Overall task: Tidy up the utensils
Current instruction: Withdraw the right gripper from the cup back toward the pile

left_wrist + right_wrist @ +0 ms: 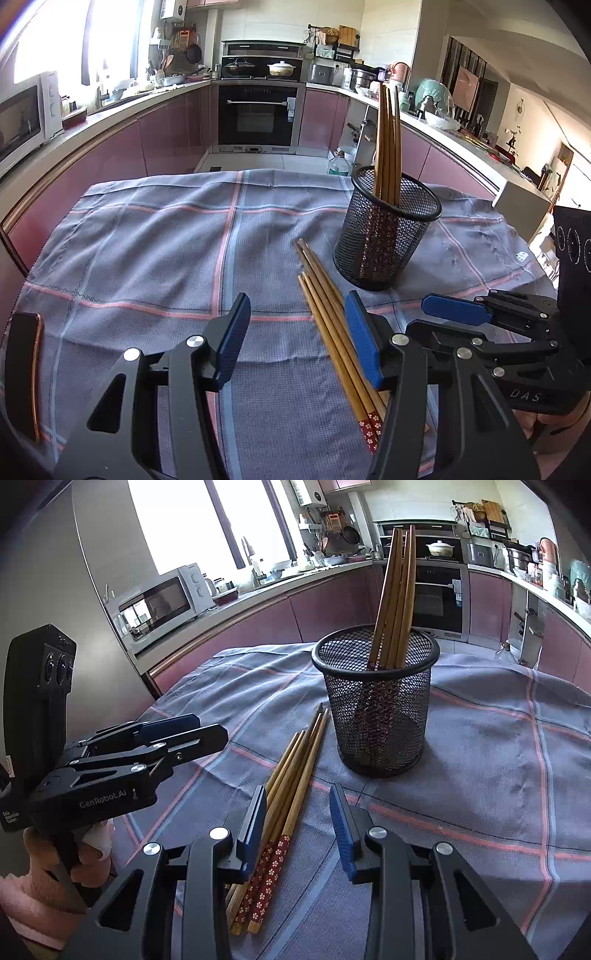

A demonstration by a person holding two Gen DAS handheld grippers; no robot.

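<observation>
Cloth [147,251]: a grey-blue checked cloth with pink lines covers the whole table; its far edge drops off toward the kitchen floor, and its left edge hangs beside the pink cabinets.
Open room: the left half of the cloth lies bare in the left wrist view; in the right wrist view the stretch to the right of the holder is bare as well.
Mesh holder [376,701]: a black round wire cup stands upright on the far right part of the cloth, its rim open at the top.
Standing chopsticks [397,598]: several wooden sticks stand inside the holder, leaning a little, patterned ends down.
Loose chopsticks [291,775]: a bundle of wooden sticks lies flat on the cloth just beside the holder's base, tips pointing toward it, red flowered ends toward the grippers.
Phone [22,373]: a dark slab with a copper edge lies at the near left border of the cloth.
Left gripper [299,339]: jaws wide apart and holding nothing; the right blue pad [364,339] sits right at the loose bundle, contact unclear.
Right gripper [299,827]: jaws spread wide and empty, straddling the patterned end of the bundle; the left pad [255,830] lies right beside the sticks.
</observation>
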